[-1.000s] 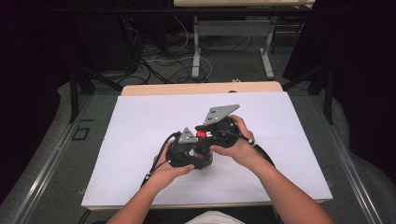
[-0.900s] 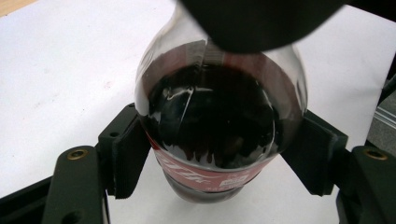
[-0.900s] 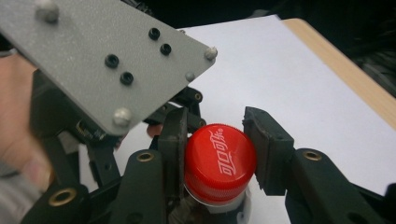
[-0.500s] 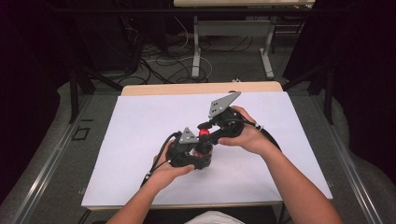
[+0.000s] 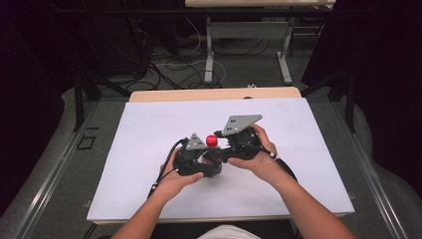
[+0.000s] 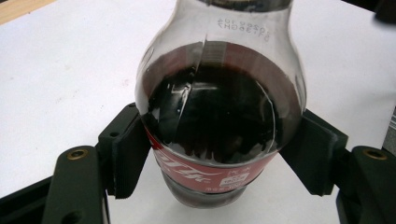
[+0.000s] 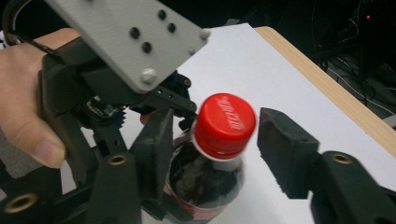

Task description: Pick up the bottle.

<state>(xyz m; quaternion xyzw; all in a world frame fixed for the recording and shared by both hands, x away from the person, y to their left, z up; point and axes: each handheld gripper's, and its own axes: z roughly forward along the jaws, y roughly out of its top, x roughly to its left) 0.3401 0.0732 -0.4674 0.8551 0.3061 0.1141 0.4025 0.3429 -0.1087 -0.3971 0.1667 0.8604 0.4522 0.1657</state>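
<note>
Just one cola bottle [image 6: 219,126], left gripper [image 6: 219,154] clamped around it, right gripper [image 7: 212,135] unclenched.

White Coca-Cola script on the bottle [image 7: 205,182]'s red cap [image 7: 224,125]

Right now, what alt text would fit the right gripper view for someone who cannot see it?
A cola bottle with a red cap stands on a white table, the cap between the right gripper's two open black jaws. Behind it, a hand holds the left gripper, which clasps the bottle lower down.
</note>
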